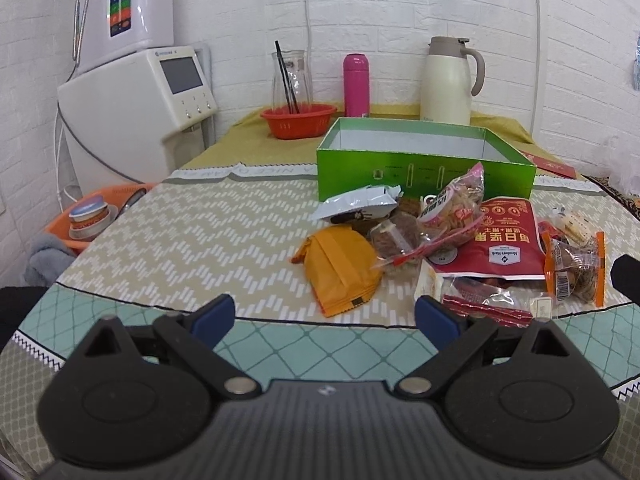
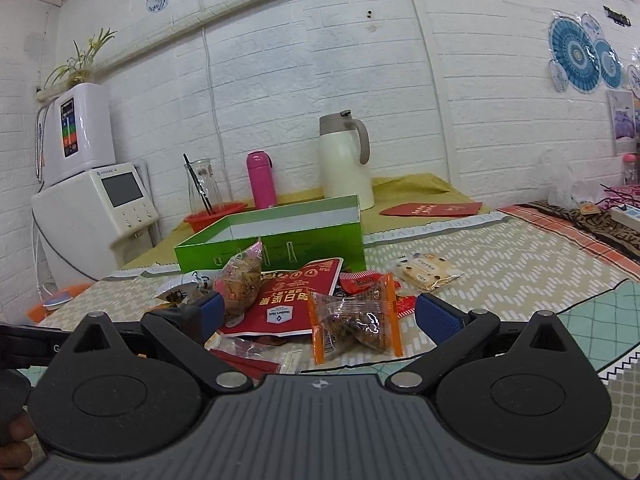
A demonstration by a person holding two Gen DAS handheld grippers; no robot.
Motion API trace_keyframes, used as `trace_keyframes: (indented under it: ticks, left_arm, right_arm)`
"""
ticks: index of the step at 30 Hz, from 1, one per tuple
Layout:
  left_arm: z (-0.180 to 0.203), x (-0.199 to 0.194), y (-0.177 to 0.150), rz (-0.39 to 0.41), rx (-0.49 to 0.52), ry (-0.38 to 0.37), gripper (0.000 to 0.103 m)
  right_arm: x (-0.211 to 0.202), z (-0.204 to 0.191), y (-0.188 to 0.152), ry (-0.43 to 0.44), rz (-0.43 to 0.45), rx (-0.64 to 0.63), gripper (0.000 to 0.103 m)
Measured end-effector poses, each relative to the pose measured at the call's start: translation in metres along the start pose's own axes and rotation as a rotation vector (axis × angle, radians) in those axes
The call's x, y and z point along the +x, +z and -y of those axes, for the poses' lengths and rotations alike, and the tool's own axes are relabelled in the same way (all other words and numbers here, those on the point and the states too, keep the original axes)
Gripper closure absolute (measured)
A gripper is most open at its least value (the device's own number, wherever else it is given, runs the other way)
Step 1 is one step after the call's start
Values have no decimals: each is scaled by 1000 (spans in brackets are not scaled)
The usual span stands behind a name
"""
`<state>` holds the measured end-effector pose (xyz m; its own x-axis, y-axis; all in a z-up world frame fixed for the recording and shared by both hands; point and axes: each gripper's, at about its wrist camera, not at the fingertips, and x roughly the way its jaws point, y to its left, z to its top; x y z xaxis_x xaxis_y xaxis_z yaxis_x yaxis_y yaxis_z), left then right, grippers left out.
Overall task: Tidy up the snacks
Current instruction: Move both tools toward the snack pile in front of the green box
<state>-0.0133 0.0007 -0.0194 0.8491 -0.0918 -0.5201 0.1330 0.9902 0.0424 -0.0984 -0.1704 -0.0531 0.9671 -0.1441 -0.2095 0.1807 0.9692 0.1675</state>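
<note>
— Snacks are all heaped at the middle of the frame, on the patterned tablecloth (image 1: 192, 232) just in front of the green box (image 1: 424, 160), and none has gone in yet, as far as I can see from here.

— Both tools empty, then?

— Yes. The left gripper (image 1: 325, 314) hangs with its blue pads spread wide and nothing between them; the right gripper (image 2: 319, 312) is spread the same way, low in its own view.

— What lies closest to each?

— Ahead of the left one, the orange packet (image 1: 340, 268), at lower centre, a little apart from the heap on its left edge. Ahead of the right one, the clear packet with orange ends (image 2: 356, 320) sits almost between the pads, partly over the big red pouch (image 2: 296, 304).

— So which would you take first?

— I'd judge the clear orange-ended packet. It rests on top, so lifting it should disturb little. Close across its filled middle, not on the thin crimped end, or it may slip out.

— And the box?

— Open-topped, pale inside, behind the pile at upper centre. Carry the packet over the near wall and let go low inside, toward one end, to leave room for the pouch.

— Anything to avoid?

— The pink-printed bag (image 2: 242, 280) stands upright against the pouch; brushing it could tip it.
</note>
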Motion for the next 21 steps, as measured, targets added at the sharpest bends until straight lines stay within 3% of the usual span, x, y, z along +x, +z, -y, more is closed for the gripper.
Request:
trace_keyframes:
  ticks: [4,11,21]
  left_arm:
    - [0,2,-2,-9,5,-5,7]
    - [0,2,-3,-16,1,-13,7]
    - [0,6,-5,-40,0,-15,7]
  right_arm:
    - [0,1,3,-4,-3,17,0]
    - [3,-4,4,-85,-4,-11,0]
    - [5,-1,3,-51,-40,0,0]
